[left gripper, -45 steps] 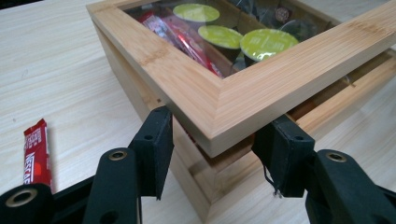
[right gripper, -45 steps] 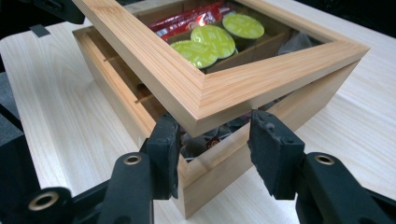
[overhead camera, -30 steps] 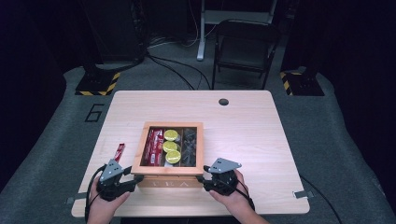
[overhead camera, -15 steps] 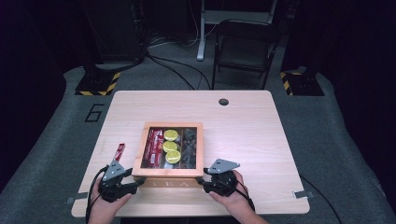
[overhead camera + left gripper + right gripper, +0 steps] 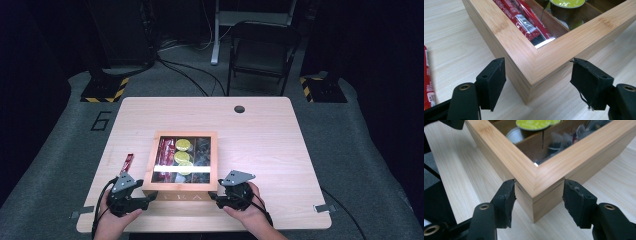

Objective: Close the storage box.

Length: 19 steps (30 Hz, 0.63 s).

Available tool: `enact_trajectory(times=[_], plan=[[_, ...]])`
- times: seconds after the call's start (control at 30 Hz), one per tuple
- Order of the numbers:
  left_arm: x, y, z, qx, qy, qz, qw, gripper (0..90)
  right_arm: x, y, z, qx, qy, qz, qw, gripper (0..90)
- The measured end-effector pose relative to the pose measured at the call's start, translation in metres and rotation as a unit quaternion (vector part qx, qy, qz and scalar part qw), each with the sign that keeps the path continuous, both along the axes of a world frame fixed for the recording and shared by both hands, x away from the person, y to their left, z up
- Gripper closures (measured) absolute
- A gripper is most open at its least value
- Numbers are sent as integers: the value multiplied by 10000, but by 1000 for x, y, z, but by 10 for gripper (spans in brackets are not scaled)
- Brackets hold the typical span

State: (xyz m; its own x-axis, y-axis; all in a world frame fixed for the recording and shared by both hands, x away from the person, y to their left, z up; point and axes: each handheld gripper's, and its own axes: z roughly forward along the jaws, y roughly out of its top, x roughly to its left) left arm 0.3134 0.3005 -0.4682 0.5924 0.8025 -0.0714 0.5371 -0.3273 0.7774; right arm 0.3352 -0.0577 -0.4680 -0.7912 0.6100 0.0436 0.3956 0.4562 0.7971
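Flanking one box (image 5: 180, 187): two grippers, perhaps apart.

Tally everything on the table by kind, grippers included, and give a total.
Wooden box: 1
Yellow-green capsules seen through its glass lid: 3
Red stick packet lying loose left of the box: 1
Hand-held grippers: 2, left hand-held gripper and right hand-held gripper
Total: 7
The red packets inside the box overlap too much to count.

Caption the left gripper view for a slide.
Left gripper, jaws just opened, straddles a corner of the bamboo tea box holding red packets.
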Motion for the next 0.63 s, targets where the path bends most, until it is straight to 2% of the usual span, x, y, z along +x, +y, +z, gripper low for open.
enact_trajectory(times=[0.07,0.23,0.4,0.43,0.47,0.6,0.63], plan=[[0,1,1,-27,-26,13,10000,273,-1,-1,3,22,-99,14,9999,417],[-1,2,8,-94,-95,-49,9999,285,-2,-2,7,118,-158,-31,9998,417],[-1,5,19,-129,-105,70,9998,312,-1,-8,15,238,-244,-60,9994,417],[0,7,24,-211,-208,91,9995,318,0,-12,16,271,-263,-116,9992,416],[0,7,24,-211,-208,91,9995,318,0,-12,16,271,-263,-116,9992,416],[8,18,32,-360,-283,287,9985,316,1,-17,13,291,-136,-100,9994,402],[12,22,33,-409,-280,411,9979,316,1,-17,13,291,-136,-100,9994,402]])
